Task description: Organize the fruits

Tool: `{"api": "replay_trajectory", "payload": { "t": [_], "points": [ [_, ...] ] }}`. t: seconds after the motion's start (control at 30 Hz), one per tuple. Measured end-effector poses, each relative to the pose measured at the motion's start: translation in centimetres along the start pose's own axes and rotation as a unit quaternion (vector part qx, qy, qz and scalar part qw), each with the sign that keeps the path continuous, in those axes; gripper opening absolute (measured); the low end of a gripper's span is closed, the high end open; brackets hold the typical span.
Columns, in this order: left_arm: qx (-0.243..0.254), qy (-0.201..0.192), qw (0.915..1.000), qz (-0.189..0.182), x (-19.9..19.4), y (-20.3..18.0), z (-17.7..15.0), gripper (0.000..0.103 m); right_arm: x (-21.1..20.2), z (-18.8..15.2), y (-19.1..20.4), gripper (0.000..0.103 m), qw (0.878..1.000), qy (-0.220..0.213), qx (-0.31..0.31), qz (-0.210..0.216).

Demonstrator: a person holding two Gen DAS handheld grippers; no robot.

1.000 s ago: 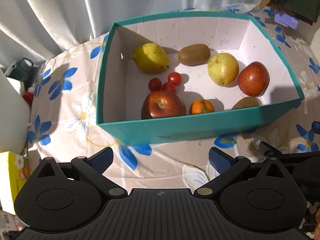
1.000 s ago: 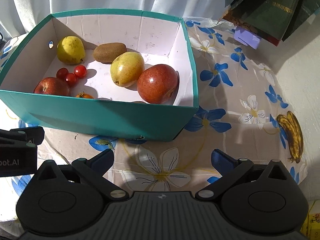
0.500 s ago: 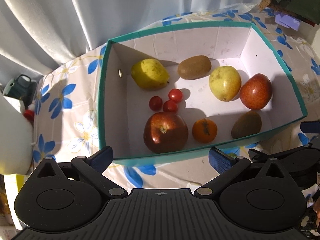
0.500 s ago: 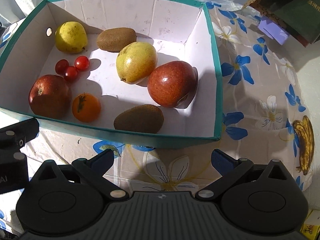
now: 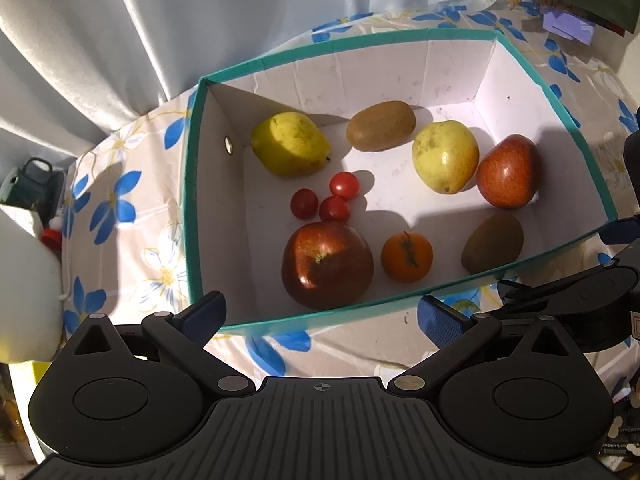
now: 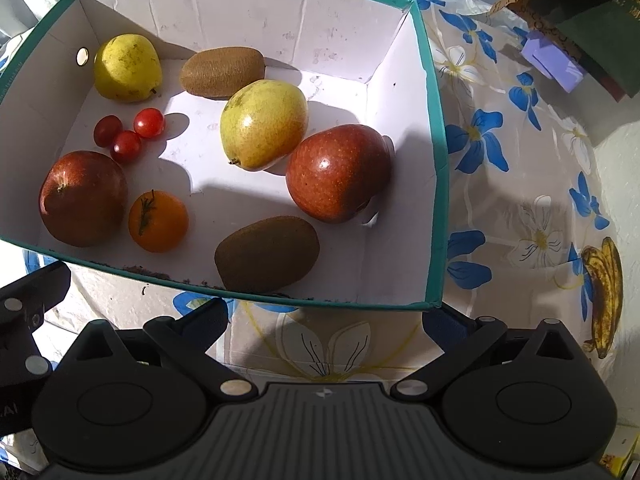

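Inside the teal cardboard box [image 6: 436, 128], the fruit is lying loose: two pears [image 6: 264, 124], two kiwis [image 6: 267, 254], two red apples [image 6: 338, 172], a small orange [image 6: 158, 220] and three cherry tomatoes [image 6: 128, 132]. Both the left gripper [image 5: 320, 316] and the right gripper [image 6: 326, 320] are hovering before the near wall, jaws spread wide and grasping nothing. A spotted banana [image 6: 606, 292] is lying apart on the flowered tablecloth [image 6: 520, 184], well right of the box.

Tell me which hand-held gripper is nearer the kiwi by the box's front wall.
Right. The right hand-held gripper sits just outside the wall below the kiwi; the left hand-held gripper is off to its left.
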State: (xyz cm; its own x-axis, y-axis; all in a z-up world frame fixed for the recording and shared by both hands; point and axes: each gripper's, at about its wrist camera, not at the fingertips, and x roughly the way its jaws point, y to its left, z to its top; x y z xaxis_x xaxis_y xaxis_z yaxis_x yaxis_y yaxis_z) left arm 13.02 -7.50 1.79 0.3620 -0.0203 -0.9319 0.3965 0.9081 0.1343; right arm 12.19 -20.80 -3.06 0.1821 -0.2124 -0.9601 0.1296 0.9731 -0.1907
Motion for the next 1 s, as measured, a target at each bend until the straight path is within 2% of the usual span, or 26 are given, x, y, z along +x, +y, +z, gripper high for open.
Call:
{"api": "replay_trajectory", "payload": {
  "t": [1.0],
  "points": [
    [0.008, 0.013, 0.9998, -0.008, 0.53, -0.14, 0.37, 0.103, 0.35, 0.14, -0.03, 0.103, 1.000, 0.007, -0.001, -0.001]
  ]
}}
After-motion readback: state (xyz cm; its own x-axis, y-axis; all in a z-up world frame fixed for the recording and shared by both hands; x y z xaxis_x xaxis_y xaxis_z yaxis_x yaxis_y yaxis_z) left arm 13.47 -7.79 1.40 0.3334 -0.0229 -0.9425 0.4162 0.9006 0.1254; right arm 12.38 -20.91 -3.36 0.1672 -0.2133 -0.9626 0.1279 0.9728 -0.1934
